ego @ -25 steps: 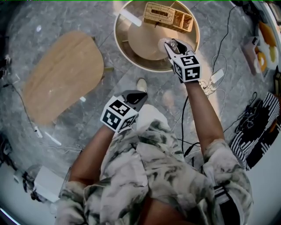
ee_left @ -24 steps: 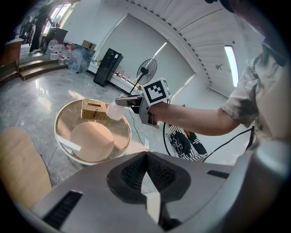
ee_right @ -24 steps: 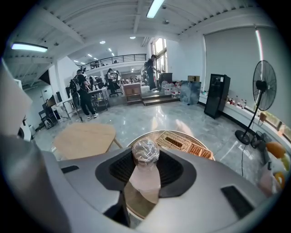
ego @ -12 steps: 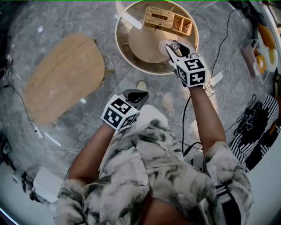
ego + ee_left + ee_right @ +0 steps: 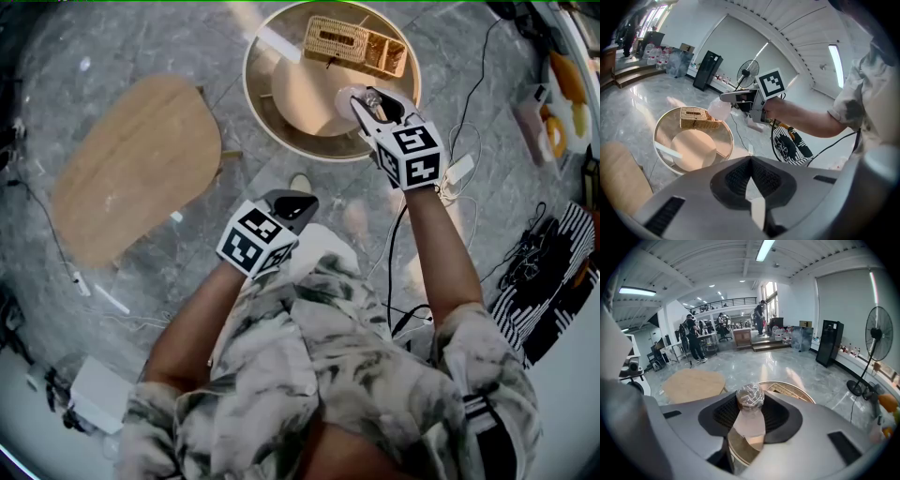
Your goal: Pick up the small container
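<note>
The small container [image 5: 348,97] is a frosted, translucent cup with a clear crinkled lid [image 5: 750,396]. My right gripper [image 5: 367,101] is shut on it and holds it in the air over the near right part of the round table [image 5: 251,92]. The left gripper view shows the same container [image 5: 717,108] in that gripper's jaws, above the table's rim. My left gripper [image 5: 292,201] hangs lower, close to the person's body, over the floor. Its jaws [image 5: 750,162] are shut with nothing between them.
A wicker basket [image 5: 352,41] stands at the far side of the round table, and a white strip [image 5: 278,42] lies across its rim. A wooden oval table [image 5: 131,164] stands to the left. Cables and a power strip [image 5: 461,165] lie on the marble floor to the right.
My right gripper has shifted slightly towards the person with the container still gripped. The left gripper has barely moved.
</note>
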Motion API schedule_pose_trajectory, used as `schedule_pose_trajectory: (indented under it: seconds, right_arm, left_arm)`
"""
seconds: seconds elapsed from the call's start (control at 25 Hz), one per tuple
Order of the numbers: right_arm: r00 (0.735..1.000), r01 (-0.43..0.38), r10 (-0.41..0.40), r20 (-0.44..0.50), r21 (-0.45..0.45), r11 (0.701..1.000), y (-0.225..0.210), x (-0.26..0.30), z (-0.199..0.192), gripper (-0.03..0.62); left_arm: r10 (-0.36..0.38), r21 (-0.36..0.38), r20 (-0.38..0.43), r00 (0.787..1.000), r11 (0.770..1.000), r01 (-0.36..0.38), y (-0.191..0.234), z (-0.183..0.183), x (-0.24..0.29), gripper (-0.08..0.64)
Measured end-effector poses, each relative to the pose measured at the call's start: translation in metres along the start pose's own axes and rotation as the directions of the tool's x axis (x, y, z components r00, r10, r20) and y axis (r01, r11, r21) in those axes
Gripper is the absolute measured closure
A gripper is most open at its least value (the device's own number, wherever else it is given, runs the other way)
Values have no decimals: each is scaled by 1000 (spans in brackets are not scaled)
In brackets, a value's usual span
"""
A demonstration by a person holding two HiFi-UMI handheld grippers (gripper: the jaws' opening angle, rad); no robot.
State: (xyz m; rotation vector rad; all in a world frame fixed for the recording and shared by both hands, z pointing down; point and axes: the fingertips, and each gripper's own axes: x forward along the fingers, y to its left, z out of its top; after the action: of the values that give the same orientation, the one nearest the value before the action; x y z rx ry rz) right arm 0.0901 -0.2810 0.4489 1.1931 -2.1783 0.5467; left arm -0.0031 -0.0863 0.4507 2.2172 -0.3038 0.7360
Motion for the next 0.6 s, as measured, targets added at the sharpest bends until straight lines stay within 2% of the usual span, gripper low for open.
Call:
schedule_pose_trajectory:
  seconds: [0.6]
  right_arm:
    - [1000,-17,17,-2,-22,1000,0,-2,0,436]
  left_arm:
    - [11,-3,1,1000,1000,-11,1,4,6,538]
